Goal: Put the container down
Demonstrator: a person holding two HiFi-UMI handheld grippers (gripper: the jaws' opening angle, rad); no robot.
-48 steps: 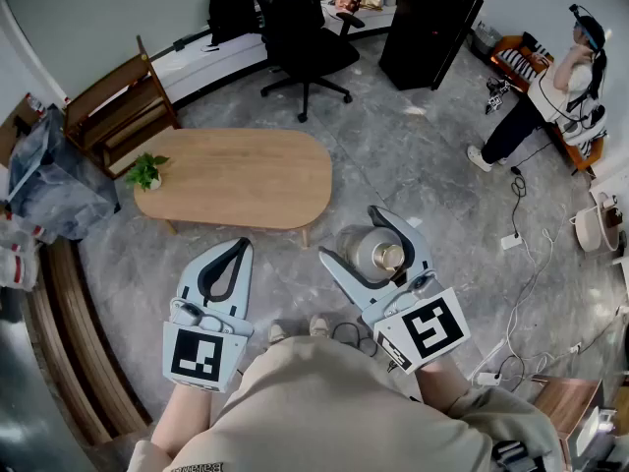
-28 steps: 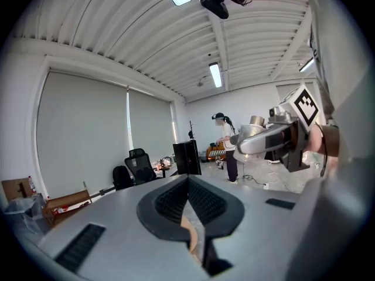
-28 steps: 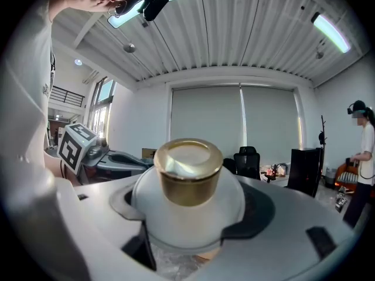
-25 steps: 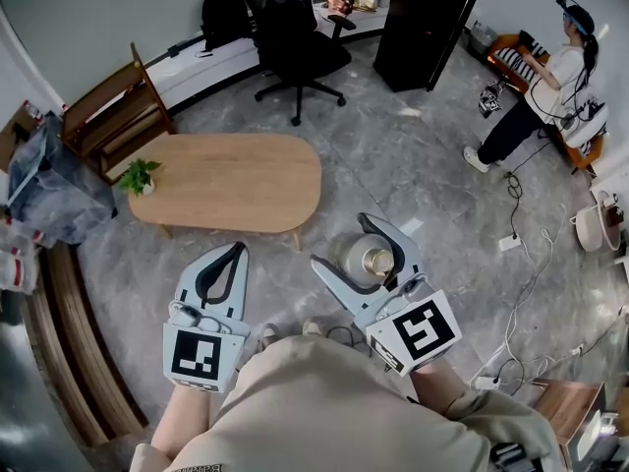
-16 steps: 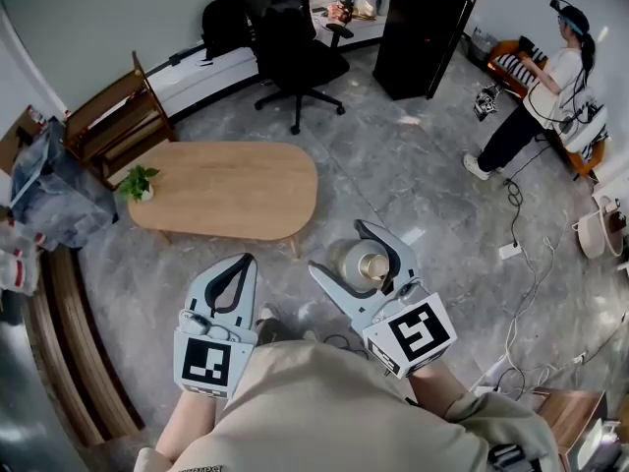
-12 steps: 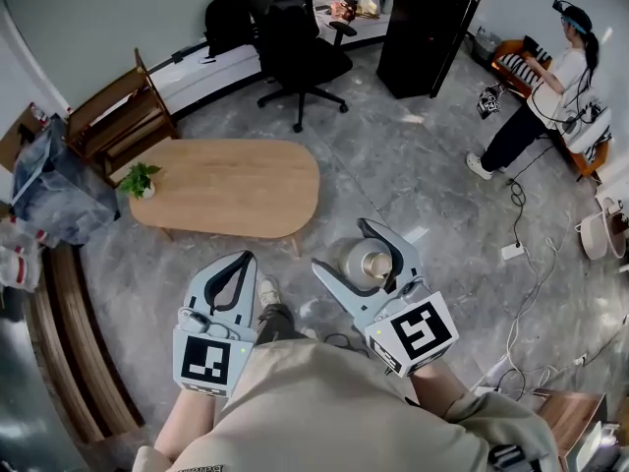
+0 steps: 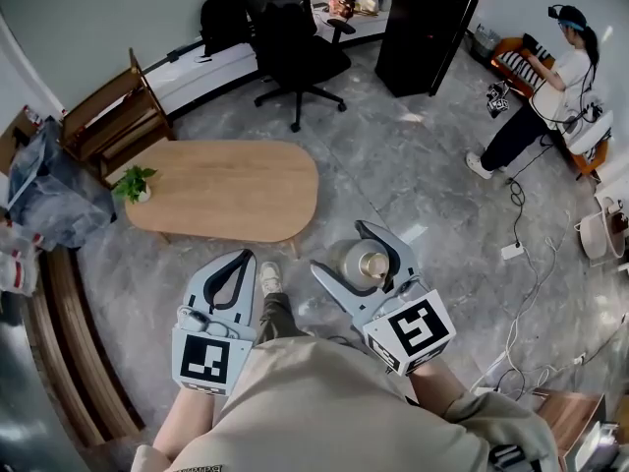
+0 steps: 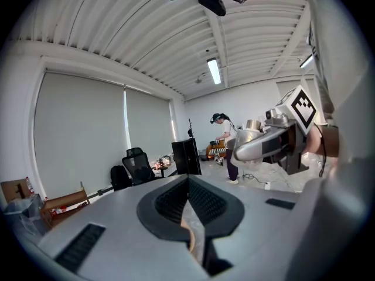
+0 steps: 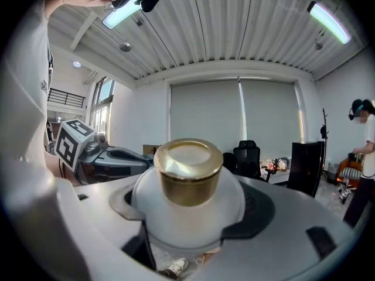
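Right gripper (image 7: 343,249): we hold it over the grey floor (image 7: 413,180), and its two jaws pinch the container from both sides.
Container (image 7: 356,261): it is white and round with a gold lid (image 9: 187,167) on top. It sits between the right gripper's jaws, up in the air. It is not on the surface.
Left gripper (image 7: 234,264): its jaws are pressed together and nothing is between them.
Surface (image 7: 226,187): a long wooden one with round ends, well apart from the container. A small green plant (image 7: 135,182) stands at its left end.
Hard to see on the container: in the right gripper view the jaws cover its bottom, so we only see the lid and the round top part. From the head view, one jaw hides part of its side.
Hard to see at the left gripper: a thin gap runs down from where the jaws meet. Something tan shows in it, and we cannot tell what it is.
Our body: our shirt (image 7: 324,411) hides our legs – only one shoe (image 7: 268,278) peeks out by the left gripper.
Far away: a black chair (image 7: 295,42), a black box (image 7: 425,29), and a person (image 7: 550,82) standing at the edge – too small to see what they do.
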